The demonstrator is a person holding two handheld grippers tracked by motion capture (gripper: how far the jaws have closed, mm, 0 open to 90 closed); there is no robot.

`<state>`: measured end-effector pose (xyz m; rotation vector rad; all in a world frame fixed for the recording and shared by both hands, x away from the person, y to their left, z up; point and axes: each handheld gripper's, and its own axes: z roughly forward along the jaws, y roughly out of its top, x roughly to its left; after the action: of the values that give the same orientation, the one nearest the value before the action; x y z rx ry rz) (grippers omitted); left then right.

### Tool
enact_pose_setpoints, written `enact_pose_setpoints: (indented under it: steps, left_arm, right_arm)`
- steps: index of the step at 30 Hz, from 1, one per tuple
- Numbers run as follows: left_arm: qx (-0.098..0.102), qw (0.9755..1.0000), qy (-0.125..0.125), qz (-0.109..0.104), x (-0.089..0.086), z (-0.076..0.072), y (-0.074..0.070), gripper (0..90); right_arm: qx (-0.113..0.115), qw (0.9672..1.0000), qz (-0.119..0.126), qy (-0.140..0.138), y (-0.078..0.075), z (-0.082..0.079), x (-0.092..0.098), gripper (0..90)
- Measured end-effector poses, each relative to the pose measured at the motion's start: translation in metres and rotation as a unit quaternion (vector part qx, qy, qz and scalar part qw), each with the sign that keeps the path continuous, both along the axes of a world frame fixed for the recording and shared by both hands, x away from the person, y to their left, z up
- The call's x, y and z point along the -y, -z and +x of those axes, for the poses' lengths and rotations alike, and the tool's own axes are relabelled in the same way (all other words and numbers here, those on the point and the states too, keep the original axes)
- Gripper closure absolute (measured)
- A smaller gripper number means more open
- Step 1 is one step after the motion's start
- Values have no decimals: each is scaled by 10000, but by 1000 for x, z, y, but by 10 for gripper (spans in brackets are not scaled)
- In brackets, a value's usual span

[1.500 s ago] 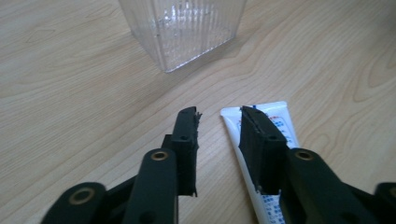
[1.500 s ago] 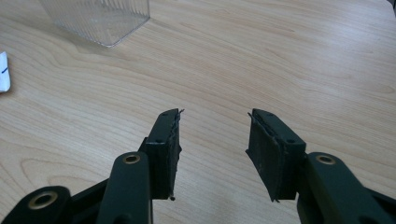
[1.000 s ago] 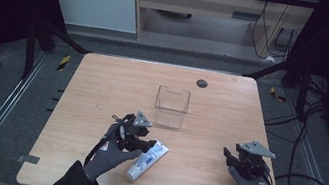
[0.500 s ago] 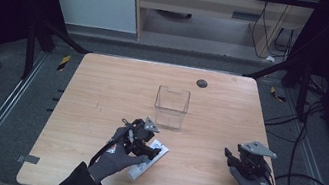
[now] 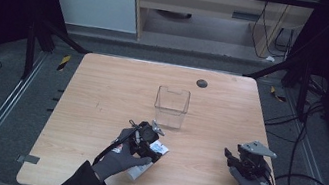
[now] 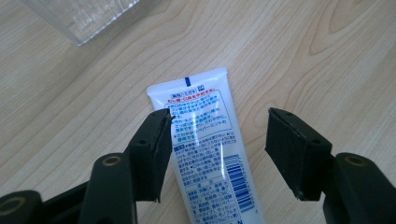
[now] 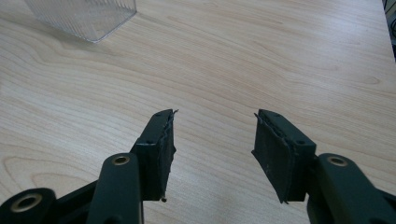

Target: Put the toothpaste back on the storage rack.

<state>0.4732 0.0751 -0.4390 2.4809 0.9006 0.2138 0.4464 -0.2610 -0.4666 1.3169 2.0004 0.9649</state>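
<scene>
Toothpaste tube (image 6: 205, 154) lies flat on the wooden table (image 5: 102, 87), between the wide-open jaws of the left gripper (image 6: 217, 149), apparently straddled for a pinch. The right gripper (image 7: 215, 149) gapes empty over bare wood. Beyond both stands a clear plastic box (image 5: 171, 106).

1. Clear box (image 5: 171, 106) stands mid-tabletop (image 5: 102, 87), nearer the far edge: the one upright obstacle.
2. Tube (image 5: 149, 158) lies flat near the front edge.
3. Left and right edges, all corners: open passage.
</scene>
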Motion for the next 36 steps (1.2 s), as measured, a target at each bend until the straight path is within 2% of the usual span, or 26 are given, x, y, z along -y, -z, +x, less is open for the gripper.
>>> enact_pose_setpoints:
  steps: [8,16,36]
  left_arm:
    - [-162,9997,-8,169,6,5,13,374]
    - [-219,9994,-51,273,7,9,20,362]
    - [-502,9978,-179,401,8,19,32,311]
  right_arm:
    - [-52,10000,3,-3,1,0,-1,475]
    - [-105,9999,1,-27,2,1,-2,474]
    - [-122,9999,-35,-59,3,3,-3,472]
